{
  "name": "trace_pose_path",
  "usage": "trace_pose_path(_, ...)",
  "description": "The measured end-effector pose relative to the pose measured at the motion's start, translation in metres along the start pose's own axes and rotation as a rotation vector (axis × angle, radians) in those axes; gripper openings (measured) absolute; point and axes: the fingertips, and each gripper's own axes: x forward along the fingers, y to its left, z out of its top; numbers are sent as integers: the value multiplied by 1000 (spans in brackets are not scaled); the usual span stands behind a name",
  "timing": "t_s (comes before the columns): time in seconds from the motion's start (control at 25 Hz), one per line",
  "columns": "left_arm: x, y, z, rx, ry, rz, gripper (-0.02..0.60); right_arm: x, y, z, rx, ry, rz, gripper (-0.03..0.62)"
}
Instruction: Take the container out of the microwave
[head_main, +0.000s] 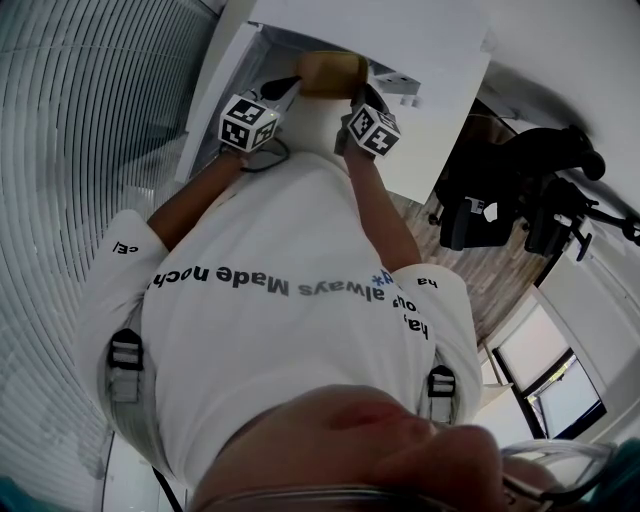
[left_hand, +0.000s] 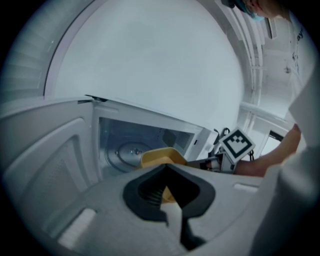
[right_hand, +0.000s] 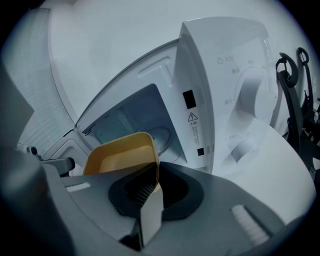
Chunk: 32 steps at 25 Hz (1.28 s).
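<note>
Black chair (head_main: 468, 212) on wooden floor (head_main: 503, 283), window (head_main: 556, 388) nearby.

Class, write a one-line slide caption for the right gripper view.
Right tongs clamp the rim of a yellow container in front of the open microwave.

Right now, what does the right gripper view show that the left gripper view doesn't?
Only the right gripper view shows the control panel with its dials, and a warning sticker on the frame beside the opening. Only the left gripper view shows a square-patterned marker cube and the person's forearm. Both show the open microwave and the yellow container at its opening. The left gripper and the right gripper each have their fingers closed on its rim.
</note>
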Motion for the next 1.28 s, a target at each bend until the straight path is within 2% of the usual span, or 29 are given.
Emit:
trace_pose_path(0.72, 9, -11, -2, 15, 16, -28, 3, -26, -32, -25, 36, 30, -26, 18)
trace_pose_path(1.28, 11, -14, -1, 12, 22, -35, 3, -40, -67, -42, 70, 52, -97, 18)
